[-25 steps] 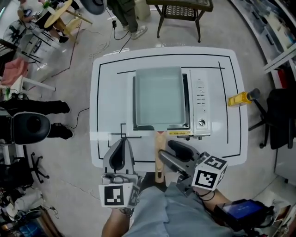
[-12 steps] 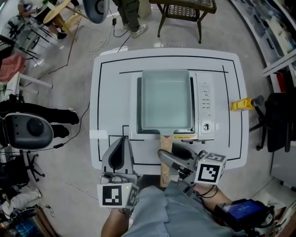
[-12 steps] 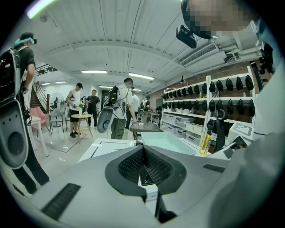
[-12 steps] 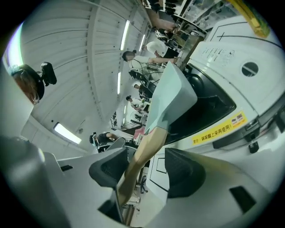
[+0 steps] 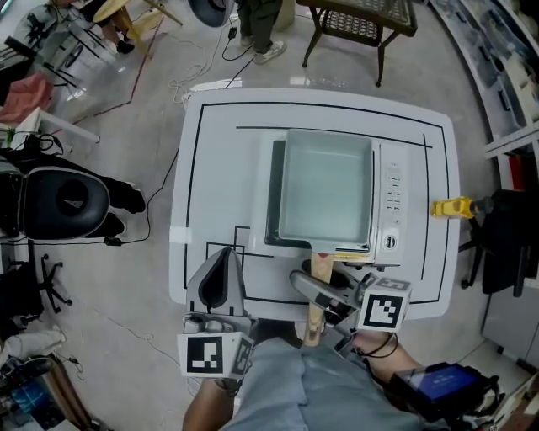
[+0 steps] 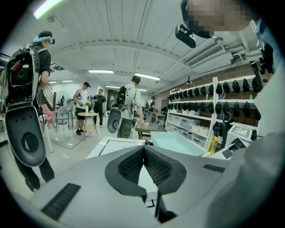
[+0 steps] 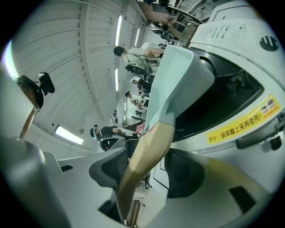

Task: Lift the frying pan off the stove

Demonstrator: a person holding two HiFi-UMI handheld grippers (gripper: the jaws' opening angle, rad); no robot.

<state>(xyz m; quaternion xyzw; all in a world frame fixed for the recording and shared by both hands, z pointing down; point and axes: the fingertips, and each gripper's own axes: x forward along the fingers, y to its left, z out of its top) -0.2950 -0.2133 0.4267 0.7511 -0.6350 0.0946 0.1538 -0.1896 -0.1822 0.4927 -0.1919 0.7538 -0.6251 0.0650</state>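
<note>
A pale green square frying pan (image 5: 327, 189) sits on a white single-burner stove (image 5: 392, 195) on the white table (image 5: 217, 168). Its wooden handle (image 5: 316, 295) points toward me past the table's near edge. My right gripper (image 5: 317, 283) is open, one jaw on either side of that handle. In the right gripper view the handle (image 7: 149, 156) rests against the left pad (image 7: 116, 167), with a gap to the right pad. My left gripper (image 5: 226, 254) is shut and empty, over the table's near edge to the left of the handle. Its pads (image 6: 133, 165) meet.
A yellow object (image 5: 451, 207) lies at the table's right edge. A dark chair (image 5: 358, 21) stands beyond the far side. A person with a black pack (image 5: 69, 202) is on the floor side to the left. More people (image 6: 129, 104) stand farther off.
The right gripper has come onto the wooden handle, which now lies between its jaws. The head view has shifted, so the table sits more to the right. The left gripper holds still.
</note>
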